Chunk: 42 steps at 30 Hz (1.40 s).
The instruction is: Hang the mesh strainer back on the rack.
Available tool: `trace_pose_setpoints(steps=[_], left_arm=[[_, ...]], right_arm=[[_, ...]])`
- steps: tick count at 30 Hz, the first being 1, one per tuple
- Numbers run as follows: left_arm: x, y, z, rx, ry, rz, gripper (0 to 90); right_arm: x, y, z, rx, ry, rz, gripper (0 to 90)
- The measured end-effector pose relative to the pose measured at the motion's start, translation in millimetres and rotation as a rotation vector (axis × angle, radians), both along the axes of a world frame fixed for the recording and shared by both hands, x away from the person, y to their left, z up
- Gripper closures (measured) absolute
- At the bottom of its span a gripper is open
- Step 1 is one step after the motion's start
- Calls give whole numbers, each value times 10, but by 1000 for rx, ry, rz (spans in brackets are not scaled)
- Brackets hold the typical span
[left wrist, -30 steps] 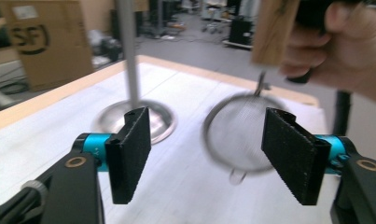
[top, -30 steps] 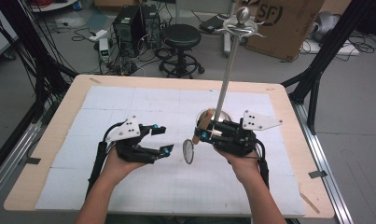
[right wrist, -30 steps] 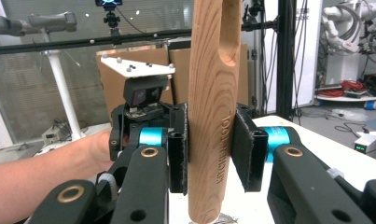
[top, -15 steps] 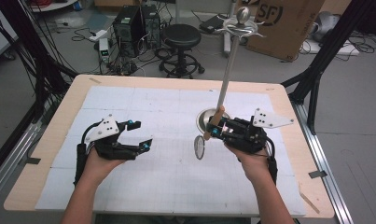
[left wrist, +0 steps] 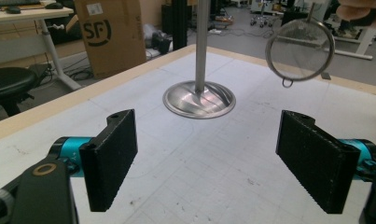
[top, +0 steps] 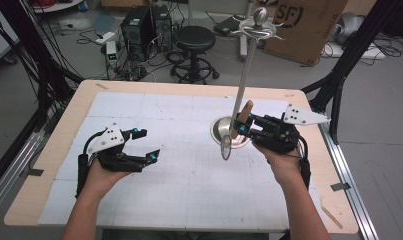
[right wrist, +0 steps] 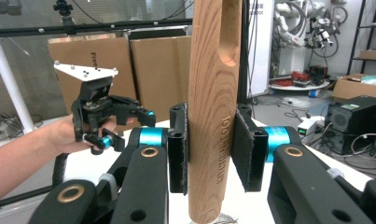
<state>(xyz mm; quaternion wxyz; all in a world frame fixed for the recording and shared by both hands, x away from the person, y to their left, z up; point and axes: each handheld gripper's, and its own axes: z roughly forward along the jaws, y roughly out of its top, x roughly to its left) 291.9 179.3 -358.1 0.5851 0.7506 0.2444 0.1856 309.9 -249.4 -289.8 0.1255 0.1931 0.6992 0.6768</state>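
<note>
- Since the earlier frames the left gripper [top: 146, 145] has drawn back toward the lower left of the high view, and the right gripper [top: 244, 125] has carried the strainer [top: 226, 148] up and rightward, next to the stand's pole.
- The table [top: 79, 107] fills the middle of the high view; the stand [top: 243, 75] rises from its round base right of centre to hooks at the top.
- Left gripper: jaws wide apart, holding nothing, low and left in the high view.
- Right gripper: jaws clamped on the strainer's wooden handle [right wrist: 213, 112], upright between them.
- The mesh bowl hangs below the grip, just beside the stand's base.
- The strainer looks light; its handle is stiff and grippy, its mesh thin and easily dented, so the handle is the place to hold.
</note>
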Motion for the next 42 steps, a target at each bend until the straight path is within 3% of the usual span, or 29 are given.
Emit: trace_pose_setpoints(steps=[23,30,42], left_arm=[[-8,-34,-22,-5,11,-26,206],[-4,-43,-32,-2,16,-32,206],[-14,-41,-38,-39,23,-72,204]], right_arm=[[420,-465,821,-93,-15,-117,698],[539,-535,961,-144,-10,-165,699],[676,-618,1025,-153,5,-238,698]])
